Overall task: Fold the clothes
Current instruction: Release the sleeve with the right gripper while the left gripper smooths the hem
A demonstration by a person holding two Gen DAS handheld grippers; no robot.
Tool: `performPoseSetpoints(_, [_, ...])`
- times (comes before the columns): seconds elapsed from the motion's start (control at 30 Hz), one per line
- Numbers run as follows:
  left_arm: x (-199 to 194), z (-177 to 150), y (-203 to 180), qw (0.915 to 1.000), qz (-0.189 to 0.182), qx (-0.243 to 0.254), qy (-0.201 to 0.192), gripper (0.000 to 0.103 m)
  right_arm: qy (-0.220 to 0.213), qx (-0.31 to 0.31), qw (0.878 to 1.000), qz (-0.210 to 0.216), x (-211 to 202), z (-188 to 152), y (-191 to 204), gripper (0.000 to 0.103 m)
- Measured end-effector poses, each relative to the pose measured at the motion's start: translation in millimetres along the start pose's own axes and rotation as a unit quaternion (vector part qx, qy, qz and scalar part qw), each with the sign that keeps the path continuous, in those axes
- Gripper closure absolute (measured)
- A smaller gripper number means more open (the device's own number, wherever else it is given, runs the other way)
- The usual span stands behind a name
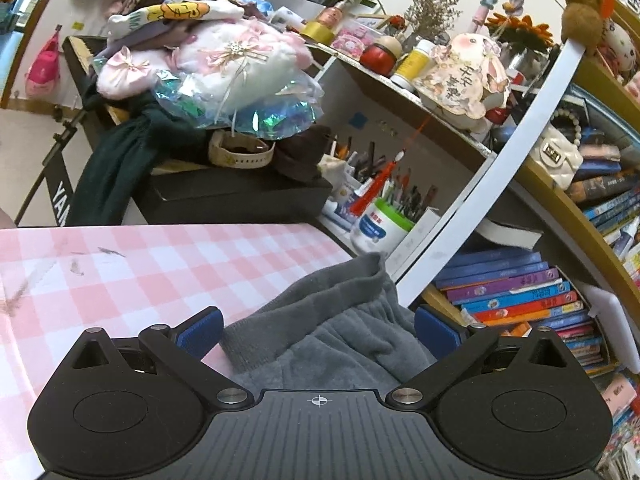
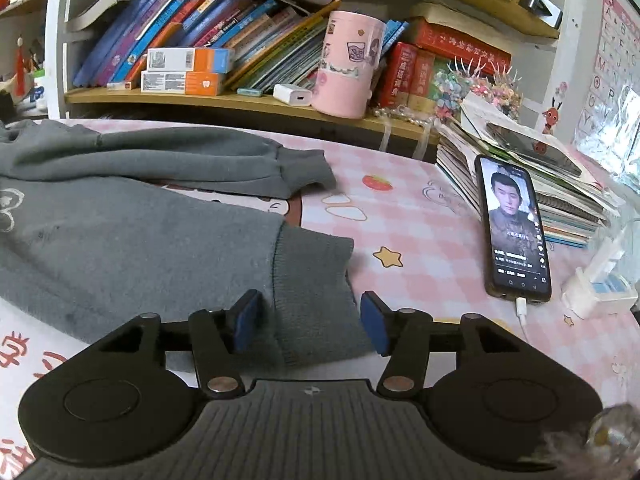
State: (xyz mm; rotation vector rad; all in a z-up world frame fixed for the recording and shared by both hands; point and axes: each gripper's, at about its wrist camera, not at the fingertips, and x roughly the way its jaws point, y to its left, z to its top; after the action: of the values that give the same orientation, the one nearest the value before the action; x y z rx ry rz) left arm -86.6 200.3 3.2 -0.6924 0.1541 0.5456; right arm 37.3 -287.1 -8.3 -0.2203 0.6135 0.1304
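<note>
The right hand-held gripper (image 2: 310,320) stands part open astride the ribbed hem of the grey sweatshirt (image 2: 120,240), pads clear of it. The left hand-held gripper (image 1: 318,330) gapes wide over the sweatshirt's bunched edge. The sweatshirt lies spread on the pink-checked tabletop (image 2: 420,232), a phone (image 2: 514,228) just beside.

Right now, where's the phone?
In the right wrist view the phone lies screen up on the pink table, right of the grey sweatshirt, against a stack of books, with a cable plugged in.
</note>
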Motion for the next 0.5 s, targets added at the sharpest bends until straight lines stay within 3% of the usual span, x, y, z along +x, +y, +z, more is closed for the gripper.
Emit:
performPoseSetpoints(0.2, [4.0, -1.2, 0.3, 0.9999, -0.003, 0.004, 0.016, 0.011, -0.018, 0.002, 1.000, -0.024, 5.0, 3.6, -6.4, 0.051])
performPoseSetpoints(0.37, [5.9, -2.0, 0.5, 0.9997, 0.006, 0.008, 0.023, 0.026, -0.012, -0.002, 1.000, -0.025, 9.8, 1.2, -6.9, 0.051])
performPoseSetpoints(0.5, [-1.5, 0.5, 11.4, 0.9995, 0.022, -0.022, -0.001, 0.026, -0.011, 0.005, 1.000, -0.021, 13.0, -0.2, -10.2, 0.050])
